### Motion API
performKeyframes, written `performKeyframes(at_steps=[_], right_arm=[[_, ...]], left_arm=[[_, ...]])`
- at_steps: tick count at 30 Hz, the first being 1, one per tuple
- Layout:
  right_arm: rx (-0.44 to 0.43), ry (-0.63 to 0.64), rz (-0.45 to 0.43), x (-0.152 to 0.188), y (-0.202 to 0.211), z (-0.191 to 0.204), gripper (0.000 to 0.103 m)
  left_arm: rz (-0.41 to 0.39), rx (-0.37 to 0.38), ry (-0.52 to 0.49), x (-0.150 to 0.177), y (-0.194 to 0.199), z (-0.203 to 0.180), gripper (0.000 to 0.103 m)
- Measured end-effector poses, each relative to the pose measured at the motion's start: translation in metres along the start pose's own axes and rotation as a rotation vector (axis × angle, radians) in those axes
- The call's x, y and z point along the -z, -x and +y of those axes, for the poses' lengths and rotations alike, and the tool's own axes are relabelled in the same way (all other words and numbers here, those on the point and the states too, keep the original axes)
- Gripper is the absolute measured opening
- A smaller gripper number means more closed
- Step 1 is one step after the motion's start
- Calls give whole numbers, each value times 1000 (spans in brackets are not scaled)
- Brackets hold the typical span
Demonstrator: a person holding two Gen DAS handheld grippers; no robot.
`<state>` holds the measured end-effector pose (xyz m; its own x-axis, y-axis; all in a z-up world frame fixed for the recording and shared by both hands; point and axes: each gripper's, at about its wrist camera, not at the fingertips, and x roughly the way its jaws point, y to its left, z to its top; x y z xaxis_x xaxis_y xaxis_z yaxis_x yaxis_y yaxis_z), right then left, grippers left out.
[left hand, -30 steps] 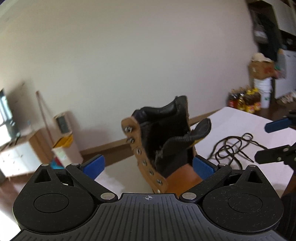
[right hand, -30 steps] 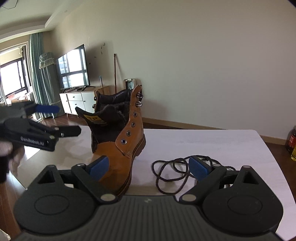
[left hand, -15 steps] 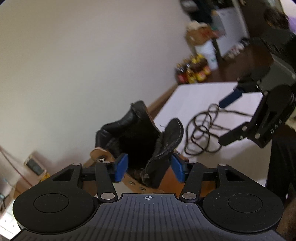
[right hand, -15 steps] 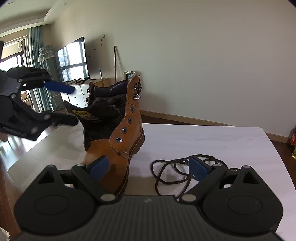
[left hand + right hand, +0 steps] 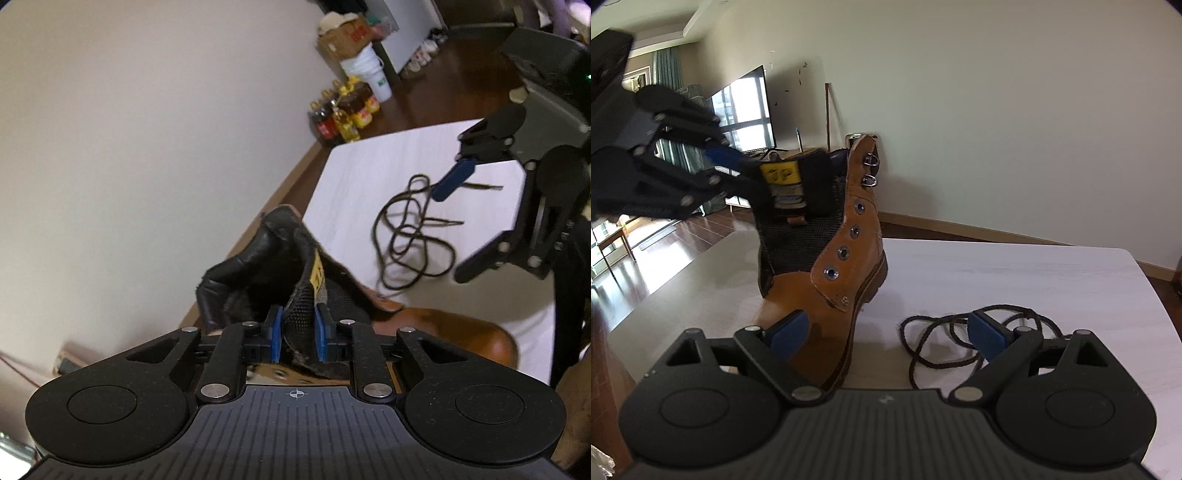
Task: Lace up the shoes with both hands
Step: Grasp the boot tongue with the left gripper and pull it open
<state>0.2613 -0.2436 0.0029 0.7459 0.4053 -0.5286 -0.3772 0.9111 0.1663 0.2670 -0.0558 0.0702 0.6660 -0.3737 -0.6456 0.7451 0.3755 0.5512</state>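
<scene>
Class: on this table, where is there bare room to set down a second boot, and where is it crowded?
Bare: the table behind the lace, up to its far edge, and left of the boot. Crowded: the near strip, where boot, lace and the open right tool meet.

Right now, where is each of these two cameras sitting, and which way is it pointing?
Left wrist view: sits on the left gripper, looking along its fingers; its jaws are closing on the boot's tongue; beyond lie the lace and right gripper.
Right wrist view: sits on the right gripper, jaws open, facing the boot, with the lace on the white table.
Both views share the boot, the lace, the table and each other's gripper; the left gripper shows at the tongue.
</scene>
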Motion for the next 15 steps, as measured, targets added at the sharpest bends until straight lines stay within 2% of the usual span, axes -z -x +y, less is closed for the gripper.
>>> performKeyframes(at_steps=[7, 10, 15], right_arm=[[-21, -6, 20, 4, -9, 0, 94], [-28, -10, 25, 5, -11, 0, 94], [-39, -18, 24, 7, -12, -1, 94]], left_arm=[[47, 25, -28, -5, -28, 17, 23], [103, 16, -5, -8, -37, 27, 29], [187, 10, -19, -19, -50, 33, 33]])
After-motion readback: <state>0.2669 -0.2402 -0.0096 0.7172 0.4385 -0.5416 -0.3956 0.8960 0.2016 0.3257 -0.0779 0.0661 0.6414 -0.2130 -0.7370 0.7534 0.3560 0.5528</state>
